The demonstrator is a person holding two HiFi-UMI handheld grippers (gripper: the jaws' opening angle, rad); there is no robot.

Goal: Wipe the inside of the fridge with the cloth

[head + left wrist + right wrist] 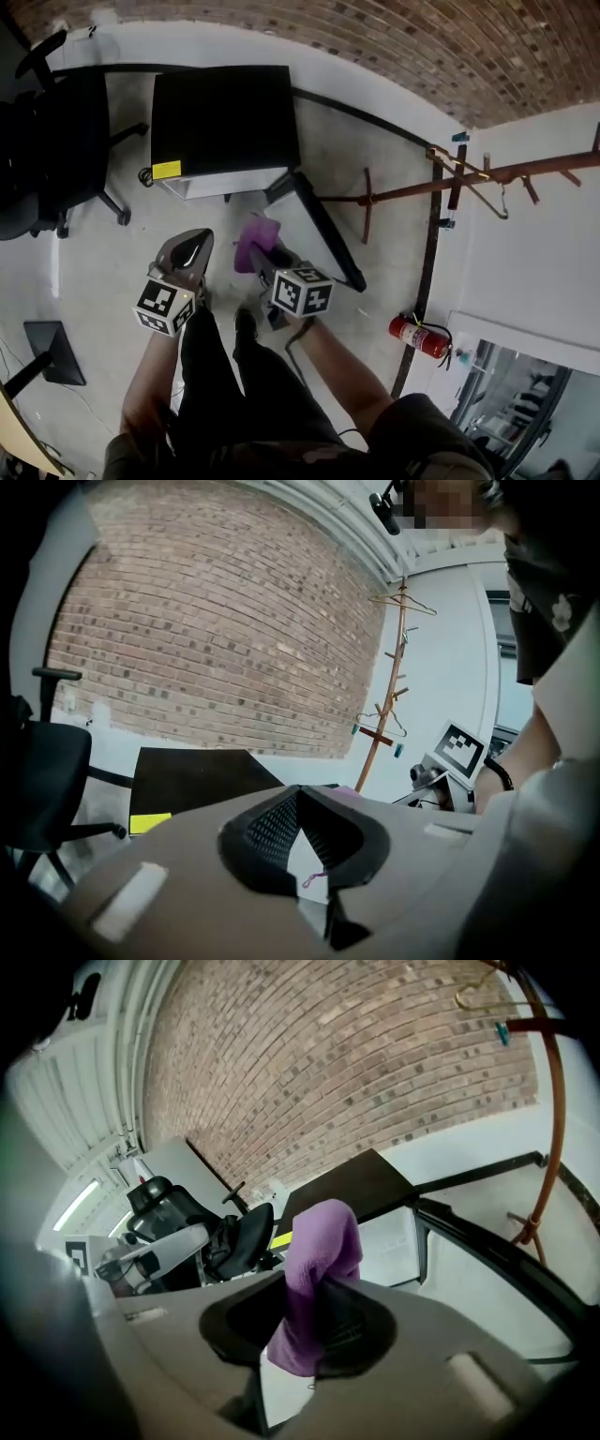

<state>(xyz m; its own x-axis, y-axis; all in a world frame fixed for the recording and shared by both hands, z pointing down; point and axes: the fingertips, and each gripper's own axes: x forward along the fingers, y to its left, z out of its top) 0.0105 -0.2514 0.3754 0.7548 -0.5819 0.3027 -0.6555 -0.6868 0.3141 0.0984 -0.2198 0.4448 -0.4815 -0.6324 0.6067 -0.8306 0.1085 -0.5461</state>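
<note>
A black mini fridge stands on the floor ahead, its door swung open to the right; a strip of white inside shows. My right gripper is shut on a purple cloth, held a little short of the open fridge front. In the right gripper view the cloth sticks up from between the jaws of that gripper, with the fridge beyond. My left gripper hangs beside it on the left, jaws closed and empty; the fridge top lies ahead.
A black office chair stands left of the fridge. A wooden coat rack rises at the right by the white wall, with a red fire extinguisher below it. A dark stand base lies at the lower left. A brick wall runs behind.
</note>
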